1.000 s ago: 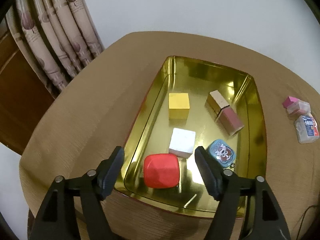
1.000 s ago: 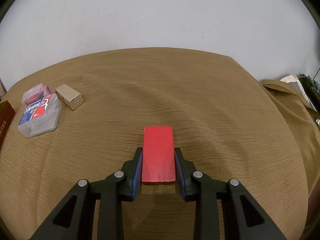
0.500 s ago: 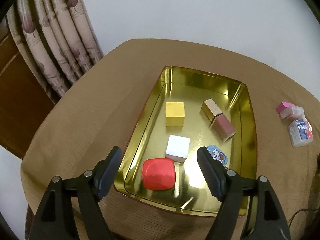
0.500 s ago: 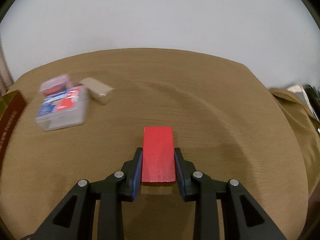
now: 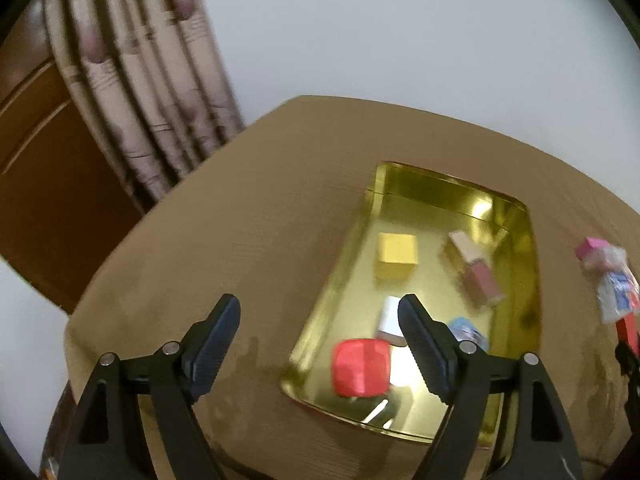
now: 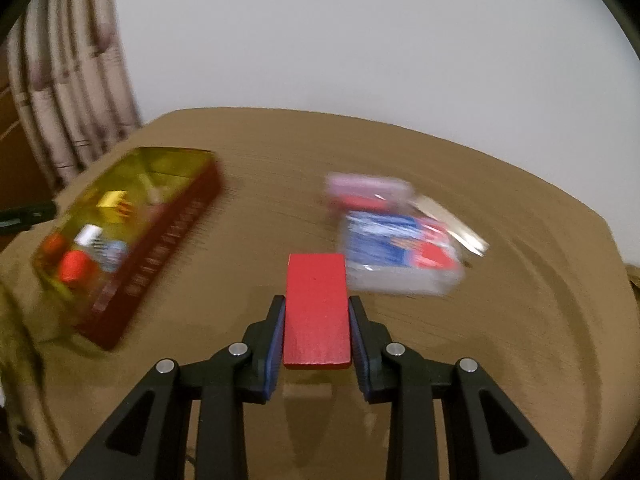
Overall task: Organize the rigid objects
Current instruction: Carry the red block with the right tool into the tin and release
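Right gripper (image 6: 316, 320) clamps the red block (image 6: 316, 312) between its fingers — held above the tablecloth (image 6: 440, 360), right of the gold tin (image 6: 176, 224). Left gripper (image 5: 320, 336) hangs wide open, empty, beside the tin's near-left edge — red cube (image 5: 362, 367) inside.

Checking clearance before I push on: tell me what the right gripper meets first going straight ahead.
Probably the clear plastic case, just ahead-right of the red block held in the right gripper. Blur and unclear depth leave this uncertain; it might pass left.

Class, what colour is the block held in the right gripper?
Red; the block shows best in the right wrist view.
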`<state>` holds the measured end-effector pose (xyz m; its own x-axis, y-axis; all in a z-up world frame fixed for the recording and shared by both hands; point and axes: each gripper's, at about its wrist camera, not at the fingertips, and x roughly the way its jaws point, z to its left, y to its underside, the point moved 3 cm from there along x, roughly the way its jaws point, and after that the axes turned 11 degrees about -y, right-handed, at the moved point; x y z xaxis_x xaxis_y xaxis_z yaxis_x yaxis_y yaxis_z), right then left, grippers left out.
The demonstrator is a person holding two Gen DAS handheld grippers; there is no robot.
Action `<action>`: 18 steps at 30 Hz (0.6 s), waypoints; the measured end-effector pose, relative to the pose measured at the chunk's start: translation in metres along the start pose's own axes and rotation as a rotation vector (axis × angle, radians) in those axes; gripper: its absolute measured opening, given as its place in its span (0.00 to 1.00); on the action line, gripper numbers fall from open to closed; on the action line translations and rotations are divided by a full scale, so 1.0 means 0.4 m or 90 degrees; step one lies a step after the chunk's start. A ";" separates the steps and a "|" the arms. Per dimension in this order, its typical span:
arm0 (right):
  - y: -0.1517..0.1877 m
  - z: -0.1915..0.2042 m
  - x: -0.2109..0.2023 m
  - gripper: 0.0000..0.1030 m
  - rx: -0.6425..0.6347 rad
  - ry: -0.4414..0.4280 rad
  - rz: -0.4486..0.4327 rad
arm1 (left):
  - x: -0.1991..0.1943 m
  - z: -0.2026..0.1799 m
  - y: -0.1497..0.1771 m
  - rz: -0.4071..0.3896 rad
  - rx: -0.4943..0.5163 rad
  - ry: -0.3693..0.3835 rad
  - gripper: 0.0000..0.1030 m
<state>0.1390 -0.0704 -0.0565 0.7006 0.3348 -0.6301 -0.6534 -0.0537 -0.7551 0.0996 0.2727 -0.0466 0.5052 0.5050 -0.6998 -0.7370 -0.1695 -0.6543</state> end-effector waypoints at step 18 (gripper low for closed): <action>-0.088 0.395 0.117 0.29 -0.113 -0.146 0.036 | 0.065 0.112 -0.014 0.062 -0.122 -0.023 0.77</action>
<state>0.1494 0.0958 -0.0308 0.5681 0.5300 -0.6296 -0.6151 -0.2349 -0.7527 0.0966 0.3247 -0.0483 0.4164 0.5081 -0.7540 -0.6808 -0.3754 -0.6290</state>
